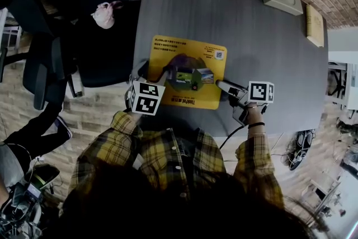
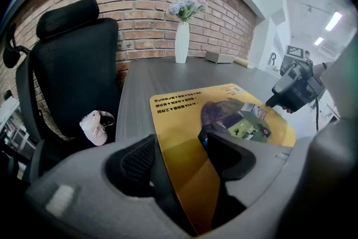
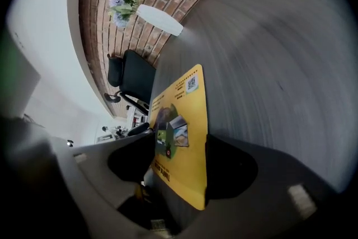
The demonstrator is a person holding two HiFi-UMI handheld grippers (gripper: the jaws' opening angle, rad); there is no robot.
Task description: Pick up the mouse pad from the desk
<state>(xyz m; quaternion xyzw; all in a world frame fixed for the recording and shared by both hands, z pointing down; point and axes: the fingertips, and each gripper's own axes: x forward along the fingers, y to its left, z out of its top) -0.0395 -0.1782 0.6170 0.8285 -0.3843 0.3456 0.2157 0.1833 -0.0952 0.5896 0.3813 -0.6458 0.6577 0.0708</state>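
Inside the left tool [image 2: 179, 147], part of the mouse pad [image 2: 190, 115] is hidden.

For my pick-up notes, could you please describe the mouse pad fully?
The mouse pad is a thin yellow rectangle with a dark printed picture, black text and a code square. It lies on the grey desk, its near left corner raised and pinched in the left tongs; the open right tongs straddle its near right corner.

A dark grey surface [image 1: 251, 53] stretches ahead of me to a red brick wall [image 2: 145, 14]. A white vase [image 2: 182, 42] of flowers stands at its far edge. A black chair [image 2: 72, 75] sits to my left on a pale plank floor [image 1: 95, 115]. Ceiling lights [image 2: 334, 20] glow on the right.
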